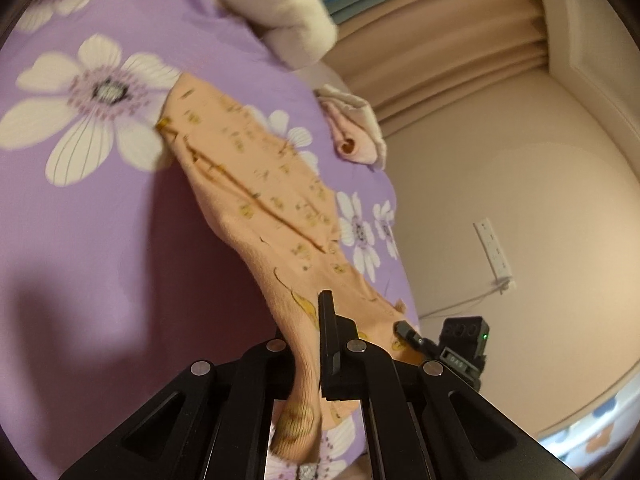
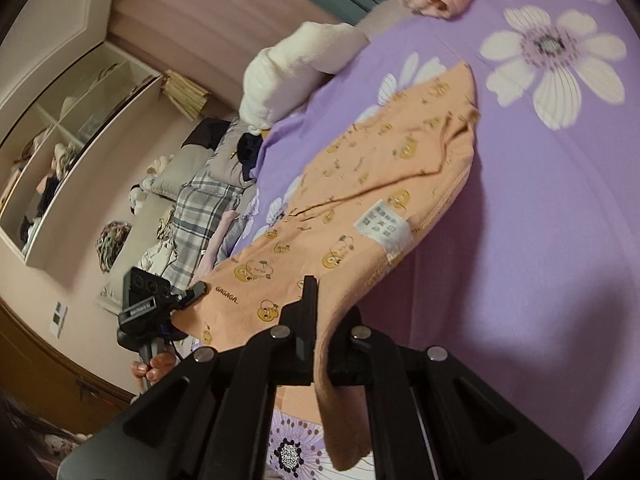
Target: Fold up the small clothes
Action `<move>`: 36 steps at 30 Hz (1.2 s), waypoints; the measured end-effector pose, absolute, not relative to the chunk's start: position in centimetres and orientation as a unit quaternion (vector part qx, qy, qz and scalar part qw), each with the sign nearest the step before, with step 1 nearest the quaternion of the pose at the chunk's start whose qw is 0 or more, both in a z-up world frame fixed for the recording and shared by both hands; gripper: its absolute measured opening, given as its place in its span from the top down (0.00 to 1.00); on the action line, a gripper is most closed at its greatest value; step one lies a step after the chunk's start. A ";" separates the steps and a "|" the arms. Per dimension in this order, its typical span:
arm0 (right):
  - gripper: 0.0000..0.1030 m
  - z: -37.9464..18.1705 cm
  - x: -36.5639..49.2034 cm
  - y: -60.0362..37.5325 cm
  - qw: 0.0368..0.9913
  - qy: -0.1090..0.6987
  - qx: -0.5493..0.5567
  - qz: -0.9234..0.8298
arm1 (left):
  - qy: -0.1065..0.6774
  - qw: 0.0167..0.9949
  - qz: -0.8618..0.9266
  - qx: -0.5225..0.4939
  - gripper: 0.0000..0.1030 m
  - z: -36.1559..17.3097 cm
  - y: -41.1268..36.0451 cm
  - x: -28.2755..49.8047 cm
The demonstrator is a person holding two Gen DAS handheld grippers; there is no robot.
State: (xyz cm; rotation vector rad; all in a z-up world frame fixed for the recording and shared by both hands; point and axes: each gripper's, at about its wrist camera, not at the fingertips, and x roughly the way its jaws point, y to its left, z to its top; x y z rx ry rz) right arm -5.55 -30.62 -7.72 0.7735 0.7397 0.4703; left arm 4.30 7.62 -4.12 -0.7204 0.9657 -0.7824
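You are looking at a small orange baby garment (image 1: 256, 184), printed with little yellow cartoon faces and carrying a white care label (image 2: 383, 222) on its inner side. It is hanging stretched above the purple floral bedsheet (image 1: 72, 208), with its far end touching the sheet. Both views are blurring slightly, so the print and the seams are hard to read. The lower hem is dropping out of sight behind the gripper bodies. Your left gripper (image 1: 310, 344) is clamping one ribbed edge of the garment between its closed fingers. Your right gripper (image 2: 320, 320) is pinching the opposite edge, fabric draping over its fingers. In the right wrist view your left hand (image 2: 154, 366) is wrapping around the left gripper's handle, only partly in view. A cream blanket (image 1: 276, 8) and a rolled pink cloth (image 1: 352, 132) are lying near the sheet's far edge.
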 end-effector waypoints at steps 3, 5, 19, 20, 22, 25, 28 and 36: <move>0.97 -6.7 -5.8 -30.5 0.844 0.338 0.352 0.222 | 0.429 0.760 -0.367 -0.323 1.00 -3.2 7.8 4.0; 0.97 -6.1 -5.9 -30.6 0.850 0.330 0.346 0.222 | 0.420 0.765 -0.373 -0.316 1.00 -2.7 7.8 3.8; 0.97 -3.9 -7.0 -31.5 0.866 0.304 0.328 0.225 | 0.403 0.767 -0.402 -0.297 1.00 -0.8 6.8 2.7; 0.97 -3.8 -7.1 -31.7 0.866 0.303 0.327 0.225 | 0.402 0.765 -0.404 -0.298 1.00 -0.7 7.0 2.6; 0.97 -3.6 -7.4 -31.8 0.868 0.301 0.325 0.226 | 0.402 0.766 -0.405 -0.296 1.00 -0.4 7.1 2.2; 0.97 -3.2 -7.9 -32.1 0.870 0.299 0.320 0.228 | 0.401 0.766 -0.411 -0.288 1.00 0.2 7.0 1.5; 0.97 -2.6 -8.6 -32.3 0.874 0.297 0.309 0.230 | 0.403 0.765 -0.417 -0.281 1.00 0.7 6.8 0.7; 0.97 -0.8 -11.3 -31.8 0.885 0.294 0.267 0.242 | 0.399 0.764 -0.427 -0.272 1.00 2.2 7.1 -1.9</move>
